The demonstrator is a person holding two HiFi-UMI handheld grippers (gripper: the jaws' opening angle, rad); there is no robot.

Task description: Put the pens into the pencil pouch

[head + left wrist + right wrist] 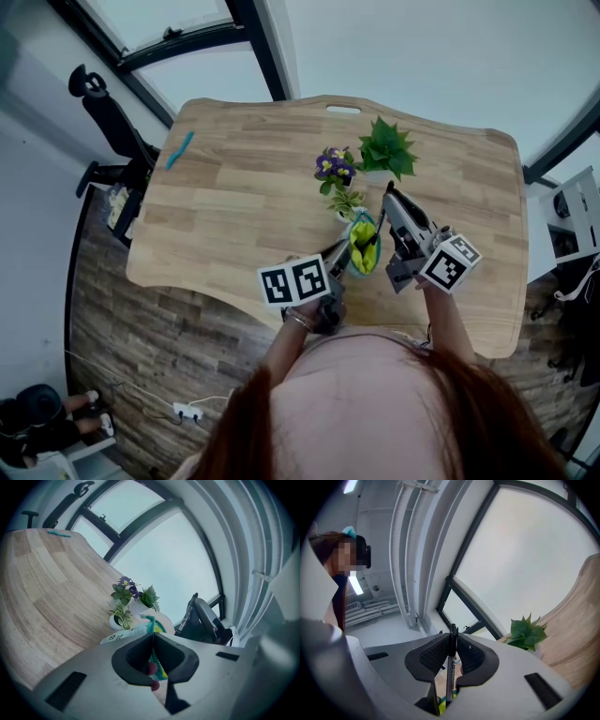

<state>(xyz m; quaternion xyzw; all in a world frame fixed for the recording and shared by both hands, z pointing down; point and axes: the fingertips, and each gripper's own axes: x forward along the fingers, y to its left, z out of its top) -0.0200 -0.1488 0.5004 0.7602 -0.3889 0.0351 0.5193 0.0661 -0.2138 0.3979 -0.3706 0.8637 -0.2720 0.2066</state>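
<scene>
At 6 o'clock of the plants (361, 164), left gripper (153, 639) pinched the pouch (362, 255); right gripper (453, 637) clamped a pen (450, 667) over its mouth. Teal pen (179, 150) lay at 10 o'clock on the table (244, 206).

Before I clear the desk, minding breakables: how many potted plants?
3, on the table: purple-flowered plant, spiky green plant right of it, small striped-leaf plant nearer, beside the pouch. None seems hidden.

- Diffuse cool daylight from the window (525, 550); fairly bright.
- Tabletop (262, 169) evenly lit, shadows faint.
- Gripper views: strong fisheye bending, dark vignette at corners.
- Right gripper (452, 641) body soft near lens.
</scene>
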